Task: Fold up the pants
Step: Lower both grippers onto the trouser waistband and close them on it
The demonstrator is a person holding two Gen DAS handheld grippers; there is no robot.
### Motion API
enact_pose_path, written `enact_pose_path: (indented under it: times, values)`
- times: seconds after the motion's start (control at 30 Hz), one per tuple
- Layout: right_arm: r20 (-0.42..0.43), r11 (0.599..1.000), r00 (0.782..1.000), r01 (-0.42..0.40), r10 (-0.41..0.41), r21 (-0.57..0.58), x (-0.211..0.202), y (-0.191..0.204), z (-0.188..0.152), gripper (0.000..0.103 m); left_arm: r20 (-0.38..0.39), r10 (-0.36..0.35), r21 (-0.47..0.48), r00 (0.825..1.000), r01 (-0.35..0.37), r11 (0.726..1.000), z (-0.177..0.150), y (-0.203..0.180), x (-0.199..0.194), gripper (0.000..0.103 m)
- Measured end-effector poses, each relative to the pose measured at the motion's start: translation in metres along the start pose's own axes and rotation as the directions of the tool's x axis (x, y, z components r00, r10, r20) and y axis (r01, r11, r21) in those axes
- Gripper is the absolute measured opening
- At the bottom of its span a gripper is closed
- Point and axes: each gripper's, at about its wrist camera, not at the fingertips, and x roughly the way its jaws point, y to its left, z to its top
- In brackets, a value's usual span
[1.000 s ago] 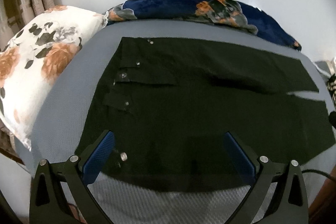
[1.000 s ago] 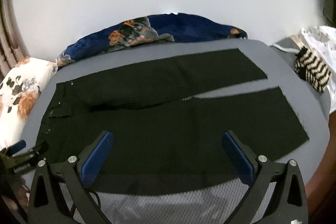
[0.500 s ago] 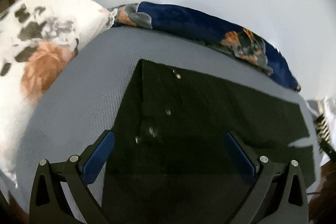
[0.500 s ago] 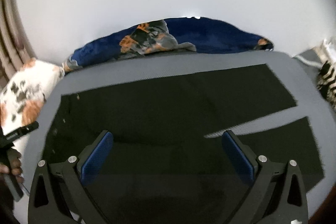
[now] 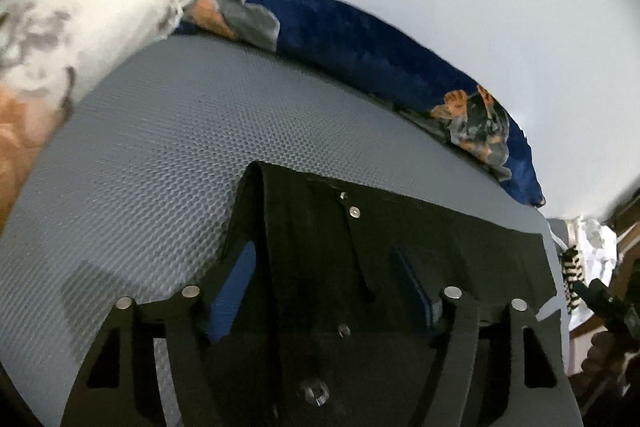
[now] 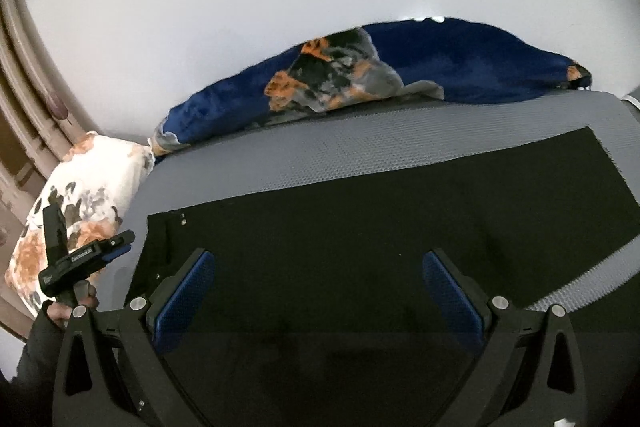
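Black pants (image 6: 380, 227) lie flat on the grey mesh bed cover (image 6: 400, 143); waist to the left, legs to the right. In the left wrist view the waistband corner (image 5: 280, 227) with metal snaps is bunched up between the fingers. My left gripper (image 5: 324, 279) has narrowed around this raised fold; its left pad (image 5: 236, 287) is partly behind the cloth. It also shows in the right wrist view (image 6: 120, 247) at the waist corner. My right gripper (image 6: 316, 291) is open and low over the middle of the pants, touching nothing visibly.
A white floral pillow (image 5: 60, 27) lies at the left. A navy floral blanket (image 6: 400, 75) runs along the white wall at the back. A striped cloth (image 5: 572, 279) lies past the right edge of the bed.
Both grippers moved forward and down to the pants. The left gripper narrowed around the waistband corner, and the cloth there rose into a fold. The right gripper stayed open.
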Motion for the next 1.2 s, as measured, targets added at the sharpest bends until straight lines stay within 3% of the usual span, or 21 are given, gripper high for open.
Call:
enact_pose_path:
  times: [0.2,0.43,0.5,0.67,1.03,1.13,1.17,1.2]
  values:
    - [-0.055,1.000,0.999,-0.001,0.000,-0.006,0.032,0.005,0.005,0.103,-0.049,-0.064,-0.014,0.997,0.063,0.998,0.008,0.018,0.029,0.054]
    - [-0.085,0.999,0.996,-0.027,0.025,-0.022,0.060,0.013,0.012,0.103,-0.084,-0.114,-0.031,0.990,0.112,0.993,0.018,0.028,0.047,0.052]
    - [-0.086,0.999,0.996,-0.032,0.030,-0.029,0.064,0.014,0.015,0.103,-0.095,-0.160,-0.042,0.982,0.157,0.987,0.022,0.028,0.049,0.050]
    - [-0.090,0.999,0.995,-0.043,0.040,-0.030,0.077,0.010,0.022,0.103,-0.113,-0.332,-0.168,0.936,0.312,0.935,0.033,0.036,0.054,0.050]
    - [-0.137,0.991,0.989,-0.069,0.053,-0.118,0.103,0.006,0.037,0.103,-0.161,-0.363,-0.247,0.918,0.318,0.915,0.048,0.035,0.096,0.050]
    - [-0.158,0.981,0.985,-0.092,0.065,-0.168,0.112,0.002,0.042,0.103,-0.146,-0.327,-0.227,0.934,0.290,0.930,0.047,0.030,0.099,0.025]
    - [-0.169,0.977,0.984,-0.090,0.058,-0.191,0.116,0.000,0.044,0.103,-0.141,-0.305,-0.211,0.942,0.272,0.939,0.046,0.028,0.098,0.010]
    - [-0.177,0.974,0.983,-0.091,0.054,-0.208,0.119,-0.001,0.045,0.103,-0.135,-0.298,-0.208,0.945,0.267,0.941,0.046,0.028,0.096,0.010]
